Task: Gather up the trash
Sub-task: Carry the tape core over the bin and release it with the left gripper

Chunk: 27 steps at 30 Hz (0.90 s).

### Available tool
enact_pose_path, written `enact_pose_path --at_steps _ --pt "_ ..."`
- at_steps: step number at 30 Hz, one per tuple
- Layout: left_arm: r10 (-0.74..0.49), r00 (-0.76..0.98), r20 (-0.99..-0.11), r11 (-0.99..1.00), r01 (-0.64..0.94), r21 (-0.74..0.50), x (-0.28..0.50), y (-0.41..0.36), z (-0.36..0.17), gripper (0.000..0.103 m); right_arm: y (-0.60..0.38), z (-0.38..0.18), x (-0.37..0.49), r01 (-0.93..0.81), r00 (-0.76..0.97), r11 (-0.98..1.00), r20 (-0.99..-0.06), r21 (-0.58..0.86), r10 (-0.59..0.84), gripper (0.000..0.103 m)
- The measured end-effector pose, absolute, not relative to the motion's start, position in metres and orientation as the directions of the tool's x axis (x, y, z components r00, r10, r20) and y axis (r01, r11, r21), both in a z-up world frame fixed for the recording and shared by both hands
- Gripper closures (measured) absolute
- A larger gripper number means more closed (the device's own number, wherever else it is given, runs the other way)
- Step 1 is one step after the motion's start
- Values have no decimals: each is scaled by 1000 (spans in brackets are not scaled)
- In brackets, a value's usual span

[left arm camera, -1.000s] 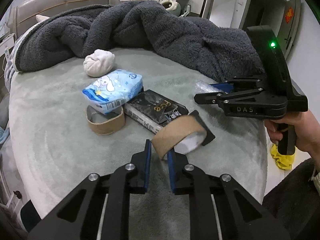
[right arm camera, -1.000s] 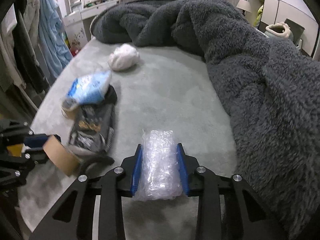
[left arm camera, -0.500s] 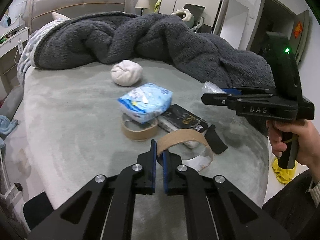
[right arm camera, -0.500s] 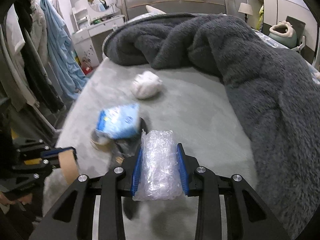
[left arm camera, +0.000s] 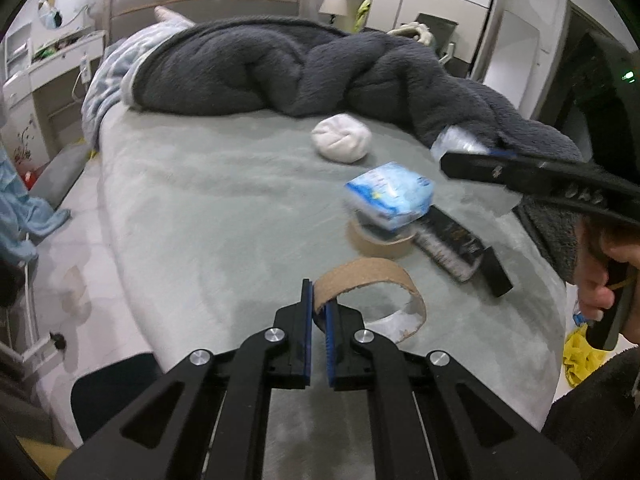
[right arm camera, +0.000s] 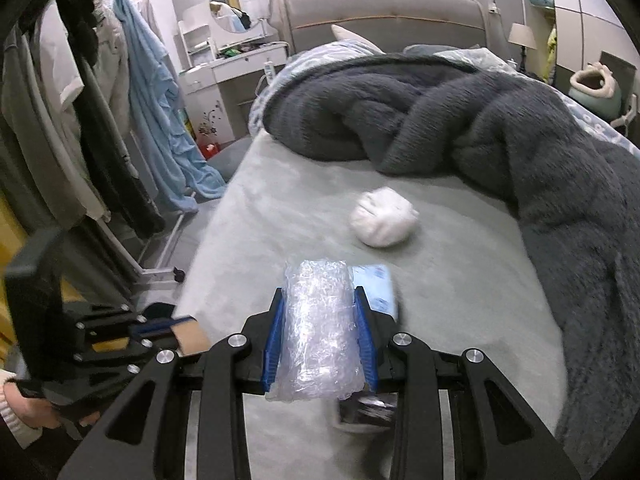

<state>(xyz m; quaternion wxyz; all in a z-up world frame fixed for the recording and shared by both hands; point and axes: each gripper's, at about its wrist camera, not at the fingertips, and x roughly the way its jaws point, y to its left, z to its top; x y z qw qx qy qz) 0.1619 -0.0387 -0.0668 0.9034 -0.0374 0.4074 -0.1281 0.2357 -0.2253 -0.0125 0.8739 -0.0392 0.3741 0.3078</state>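
Both fingers lifted | left gripper (left arm camera: 318, 300) pinching cardboard ring (left arm camera: 370, 286); right gripper (right arm camera: 320, 312) clamping plastic wad (right arm camera: 318, 320)

From my left wrist view the right gripper (left arm camera: 472, 160) is smeared by motion; its lettering is unreadable and the handle runs off the frame's right edge. The blue-and-white packet (left arm camera: 390, 196) is blurred, print illegible, and it covers part of the tape roll (left arm camera: 380, 240) beneath. In my right wrist view the bubble wrap wad (right arm camera: 318, 328) hides most of that packet (right arm camera: 378, 286) and the dark box (right arm camera: 368, 412) below. The left gripper (right arm camera: 176, 324) at the left edge is blurred; only a corner of its cardboard ring (right arm camera: 192, 338) shows.
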Motion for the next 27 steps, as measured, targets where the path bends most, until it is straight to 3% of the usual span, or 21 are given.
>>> enact_pose_path --at_steps 27 --pt "-168 539 -826 982 17 -189 137 78 -99 97 -67 -8 200 -719 399 678 -708 153 583 70"
